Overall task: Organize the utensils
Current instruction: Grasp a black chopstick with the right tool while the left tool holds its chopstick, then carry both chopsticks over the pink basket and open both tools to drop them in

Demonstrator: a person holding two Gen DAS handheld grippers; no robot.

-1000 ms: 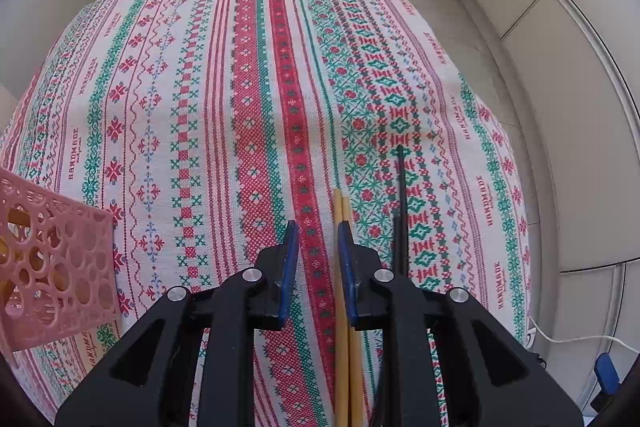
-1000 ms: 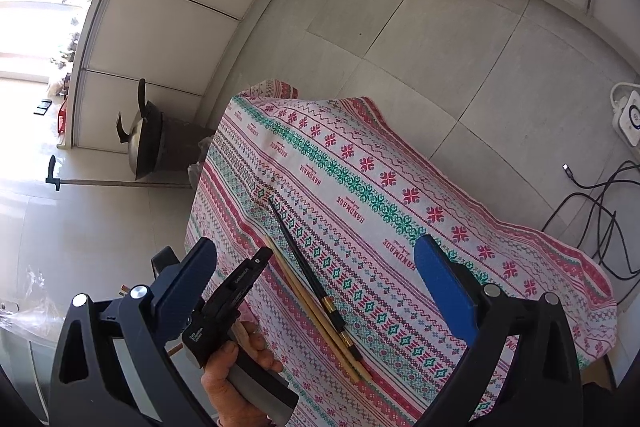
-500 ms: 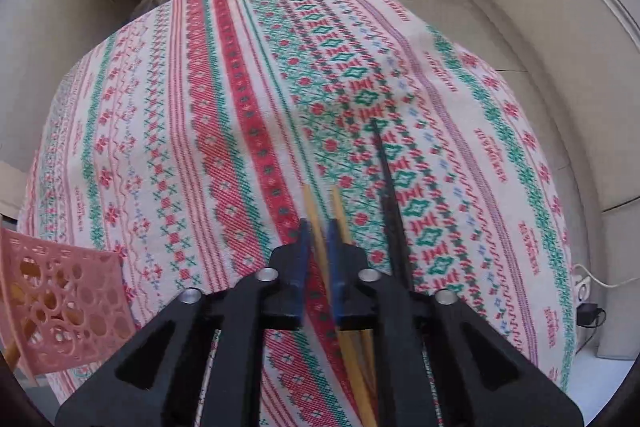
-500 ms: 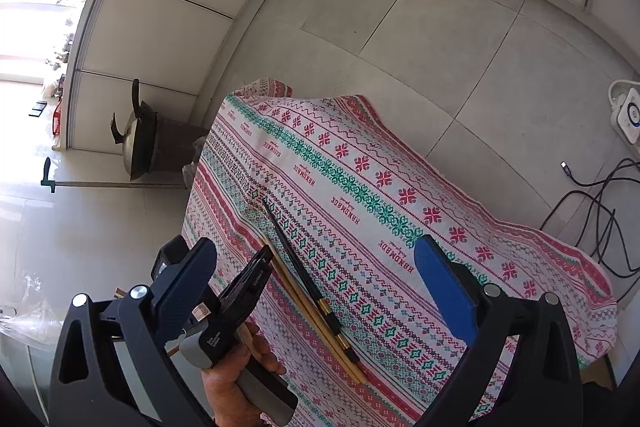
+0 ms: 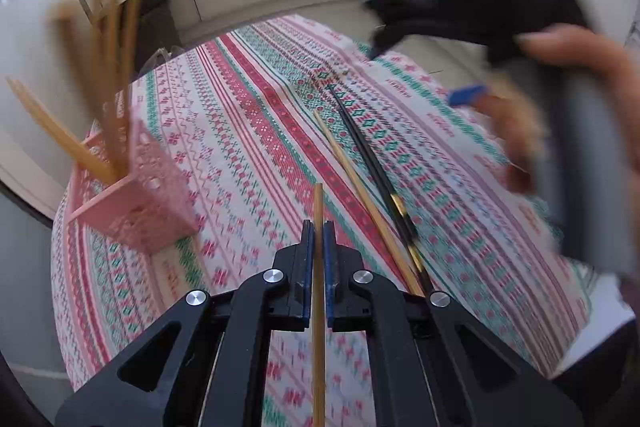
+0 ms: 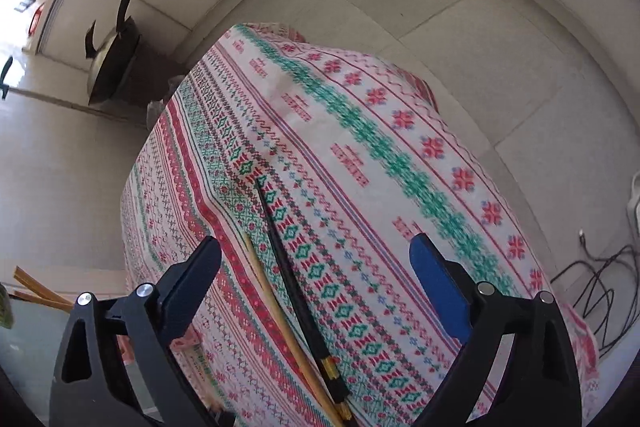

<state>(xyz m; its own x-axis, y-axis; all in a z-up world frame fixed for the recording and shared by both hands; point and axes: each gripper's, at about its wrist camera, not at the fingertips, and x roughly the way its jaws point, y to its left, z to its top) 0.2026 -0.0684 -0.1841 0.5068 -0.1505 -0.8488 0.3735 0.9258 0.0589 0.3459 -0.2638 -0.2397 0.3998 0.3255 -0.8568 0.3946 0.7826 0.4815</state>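
"HANDMADE" woven along the tablecloth [image 6: 352, 163]

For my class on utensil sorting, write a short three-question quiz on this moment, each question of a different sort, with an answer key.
1. True or false: the left gripper is shut on a wooden chopstick.
2. Multiple choice: what lies on the tablecloth between the wide-open fingers of the right gripper? A) a spoon and a fork; B) a wooden chopstick beside black chopsticks; C) nothing.
3. Fill in: the sorted wooden chopsticks stand in a pink ____.

Key: 1 true. 2 B; the loose wooden chopstick lies beside the black ones. 3 basket.
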